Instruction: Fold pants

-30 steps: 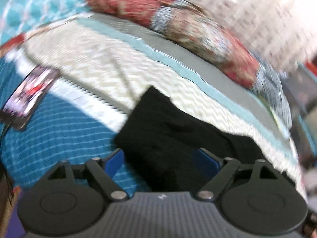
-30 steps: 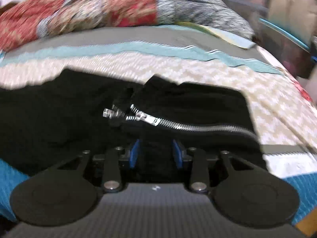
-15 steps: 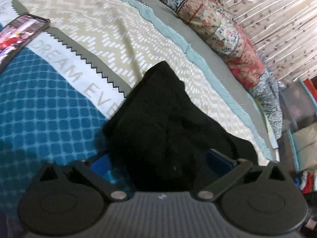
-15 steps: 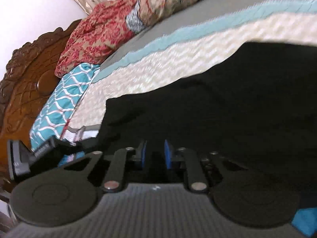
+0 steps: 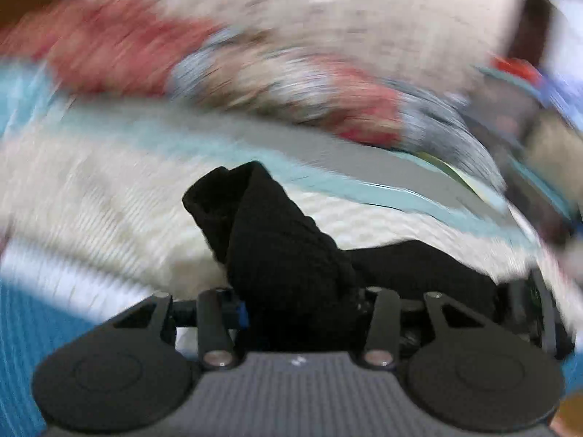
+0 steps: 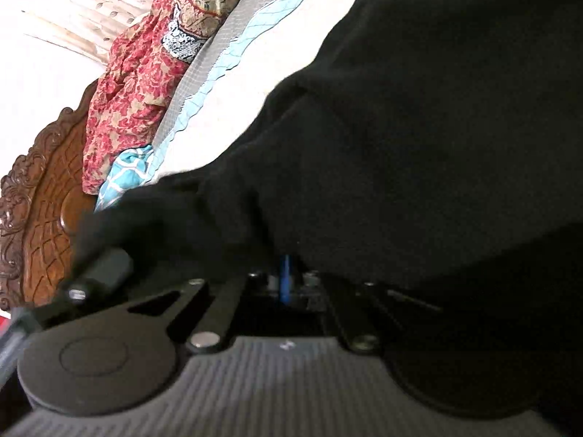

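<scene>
Left wrist view, blurry: the black pants (image 5: 288, 251) bunch up in a thick roll from 6 toward 12 o'clock on the bed (image 5: 91, 196). The left claw (image 5: 302, 313) is squeezed tight on them. Red flowery blankets (image 5: 226, 73) lie at 12 o'clock.

Right wrist view: the pants (image 6: 419, 145) drape over the right claw (image 6: 288, 284), which is pinched nearly closed on cloth. The wooden headboard (image 6: 40, 211) stands at 9 o'clock.

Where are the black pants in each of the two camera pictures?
Left wrist: the black pants bunch up at bottom centre, clamped in the left tool.
Right wrist: the black pants fill the right and middle, draped over the right tool.
Shared landmark: red patterned blanket beyond them.
</scene>
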`<state>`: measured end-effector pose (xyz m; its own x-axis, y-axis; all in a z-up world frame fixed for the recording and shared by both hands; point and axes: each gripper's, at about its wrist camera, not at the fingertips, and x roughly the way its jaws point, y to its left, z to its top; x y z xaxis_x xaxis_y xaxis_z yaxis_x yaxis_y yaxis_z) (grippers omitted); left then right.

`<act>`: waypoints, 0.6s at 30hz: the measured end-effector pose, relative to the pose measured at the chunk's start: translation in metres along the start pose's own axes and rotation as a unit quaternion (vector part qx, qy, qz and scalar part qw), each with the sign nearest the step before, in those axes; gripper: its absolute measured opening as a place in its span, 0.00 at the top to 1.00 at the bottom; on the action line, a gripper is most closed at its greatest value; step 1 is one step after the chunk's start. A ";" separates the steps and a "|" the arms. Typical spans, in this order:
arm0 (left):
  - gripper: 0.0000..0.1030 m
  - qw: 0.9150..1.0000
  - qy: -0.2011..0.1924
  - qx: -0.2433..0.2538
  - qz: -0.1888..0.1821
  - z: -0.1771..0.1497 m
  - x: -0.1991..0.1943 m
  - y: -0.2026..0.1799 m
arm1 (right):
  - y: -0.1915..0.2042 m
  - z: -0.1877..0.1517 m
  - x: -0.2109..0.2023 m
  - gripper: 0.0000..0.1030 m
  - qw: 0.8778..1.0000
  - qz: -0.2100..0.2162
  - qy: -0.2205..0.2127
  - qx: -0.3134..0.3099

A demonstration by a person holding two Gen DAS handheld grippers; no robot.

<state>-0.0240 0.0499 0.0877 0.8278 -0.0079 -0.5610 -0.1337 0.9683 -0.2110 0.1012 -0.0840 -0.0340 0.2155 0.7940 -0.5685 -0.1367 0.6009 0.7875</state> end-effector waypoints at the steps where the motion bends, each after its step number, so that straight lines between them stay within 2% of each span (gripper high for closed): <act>1: 0.60 0.999 -0.007 0.041 -0.003 0.000 -0.001 -0.018 | -0.009 0.005 -0.020 0.90 1.000 0.009 -0.028 0.009; 4: 0.57 0.988 -0.010 0.153 -0.016 -0.009 0.006 -0.071 | -0.022 0.018 -0.065 0.89 0.994 0.016 -0.109 0.016; 5: 0.49 0.982 -0.001 0.187 -0.024 -0.016 0.011 -0.087 | -0.027 0.022 -0.080 0.88 0.991 0.011 -0.132 0.017; 6: 0.34 0.974 0.016 0.221 -0.039 -0.024 0.017 -0.101 | -0.033 0.025 -0.093 0.86 0.989 0.006 -0.149 0.018; 8: 0.22 0.962 0.046 0.260 -0.065 -0.041 0.026 -0.122 | -0.046 0.028 -0.114 0.80 0.984 -0.002 -0.175 0.025; 9: 0.21 0.956 0.066 0.275 -0.080 -0.048 0.029 -0.128 | -0.053 0.028 -0.120 0.75 0.982 -0.007 -0.184 0.033; 10: 0.21 0.952 0.080 0.284 -0.084 -0.053 0.029 -0.132 | -0.061 0.026 -0.125 0.59 0.981 0.001 -0.190 0.046; 11: 0.19 0.950 0.083 0.288 -0.084 -0.056 0.025 -0.133 | -0.069 0.024 -0.128 0.50 0.979 0.008 -0.195 0.063; 12: 0.14 0.951 0.077 0.288 -0.088 -0.056 0.017 -0.131 | -0.076 0.022 -0.130 0.41 0.977 0.014 -0.200 0.079; 14: 0.07 0.956 0.063 0.267 -0.100 -0.050 -0.003 -0.121 | -0.079 0.018 -0.125 0.39 0.976 0.031 -0.195 0.093; 16: 0.05 0.968 0.054 0.221 -0.108 -0.040 -0.020 -0.101 | -0.077 0.019 -0.124 0.32 0.980 0.033 -0.182 0.073; 18: 0.04 0.980 0.052 0.166 -0.093 -0.031 -0.031 -0.075 | -0.068 0.017 -0.122 0.29 0.986 0.023 -0.163 0.032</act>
<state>-0.0562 -0.0303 0.0962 0.7584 -0.2012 -0.6199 0.2131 0.9754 -0.0559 0.1009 -0.2233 -0.0141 0.5109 0.7419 -0.4344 -0.0933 0.5501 0.8298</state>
